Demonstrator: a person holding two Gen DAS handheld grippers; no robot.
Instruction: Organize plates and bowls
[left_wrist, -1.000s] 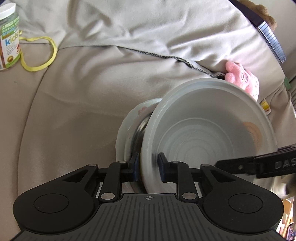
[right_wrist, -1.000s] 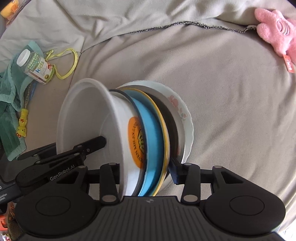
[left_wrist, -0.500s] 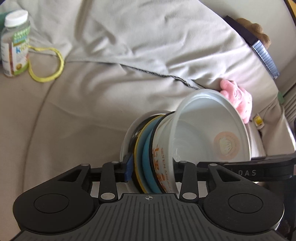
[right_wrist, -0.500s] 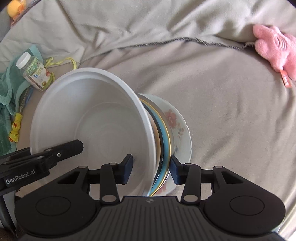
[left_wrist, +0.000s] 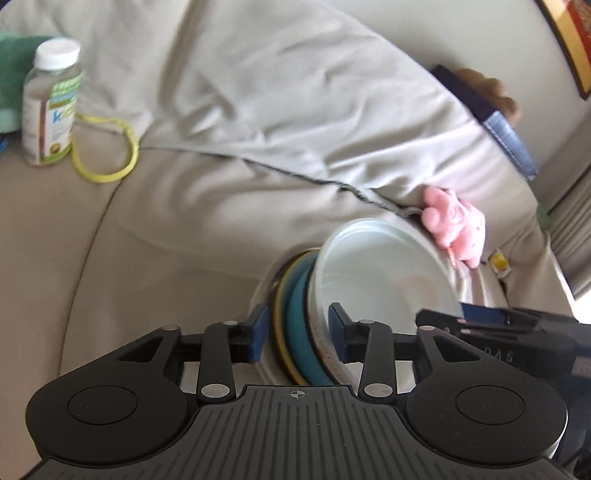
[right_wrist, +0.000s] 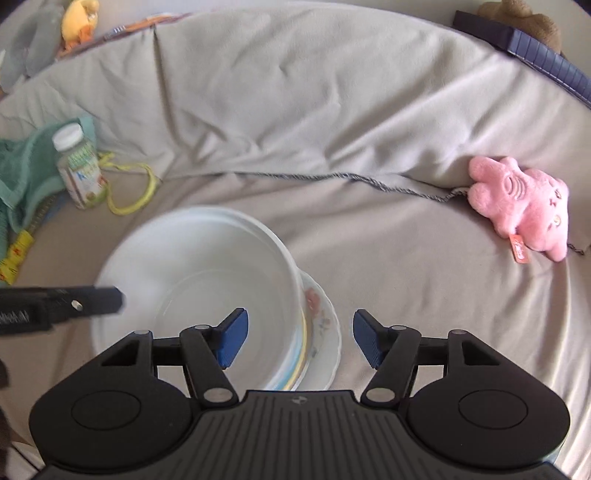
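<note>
The stack looks gathered: white bowl (right_wrist: 192, 291) nested atop the plates (right_wrist: 325, 332) on the sofa (right_wrist: 406, 295), left of the pink plush (right_wrist: 521, 206); left gripper (left_wrist: 297, 334) and right gripper (right_wrist: 299, 341), jaws just opened, straddle its rim unpressed.

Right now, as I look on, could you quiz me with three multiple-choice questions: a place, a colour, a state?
1. Where lies the pink plush toy? A on the floor; B against the grey cover's fold; C in a basket.
2. What colour is the bottle's cap? A white; B red; C black.
3. How do the right hand-held gripper's jaws stand? A shut on a spoon; B shut on nothing; C open.
Answers: B, the toy rests at the fold; A, the cap is white; C, the jaws have just been opening, and the white bowl's rim sits ungripped between them.
</note>
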